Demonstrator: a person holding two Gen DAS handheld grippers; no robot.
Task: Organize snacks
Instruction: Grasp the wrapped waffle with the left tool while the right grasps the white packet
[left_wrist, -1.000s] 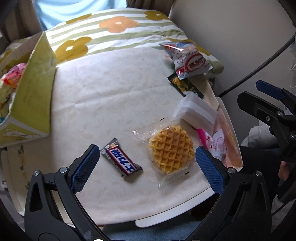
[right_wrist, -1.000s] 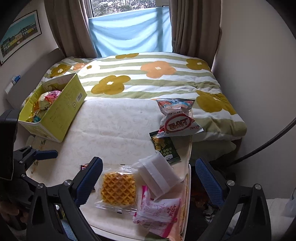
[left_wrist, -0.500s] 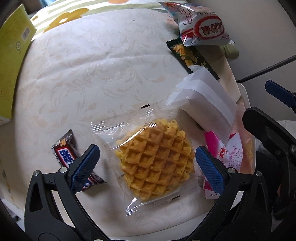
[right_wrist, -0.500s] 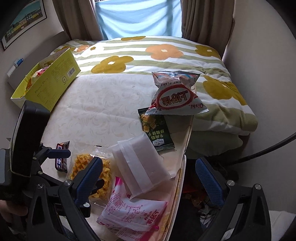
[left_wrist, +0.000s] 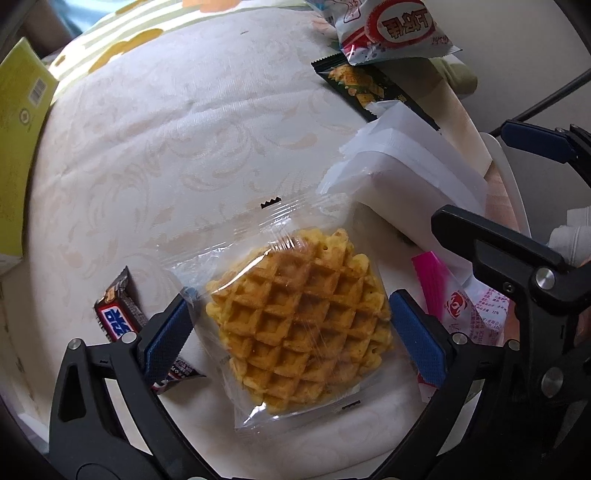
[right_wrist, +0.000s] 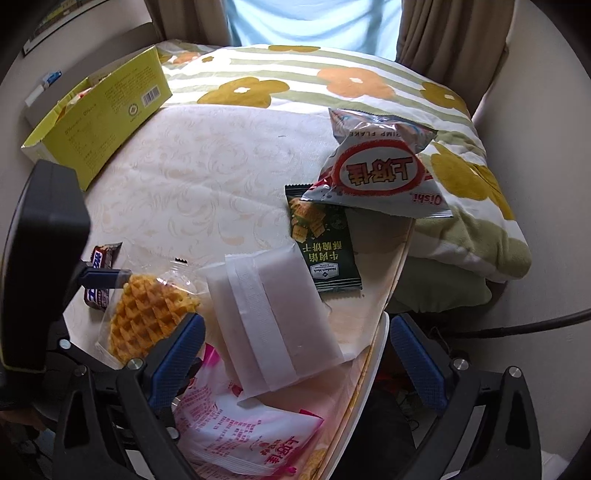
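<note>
- On the cream patterned mattress (left_wrist: 177, 155), at far left, stands a yellow box (right_wrist: 107, 122), open at the top, with wrapped snacks inside it.
- Next comes a small chocolate bar (left_wrist: 118, 317) in a dark wrapper, lying flat; the left gripper's near finger covers part of it.
- Left gripper (left_wrist: 291, 332) is down over the waffle (left_wrist: 303, 325) in its clear wrapper; jaws stand wide, one blue pad (left_wrist: 166, 332) at each side of the waffle, at the wrapper's edges, not clamped.
- Right of the waffle lies a pink and white packet (right_wrist: 251, 432), partly under a white pouch (right_wrist: 280, 317).
- White pouch rests tilted, overlapping the pink packet and touching the waffle wrapper's corner.
- Beyond it lies a dark green cracker pack (right_wrist: 325, 243), flat, its upper end tucked under a red and white chip bag (right_wrist: 380, 173).
- Chip bag leans against a flowered blanket (right_wrist: 461, 184) at the mattress edge.
- Right gripper (right_wrist: 295, 362) hangs above the white pouch, jaws spread wide, holding nothing.
</note>
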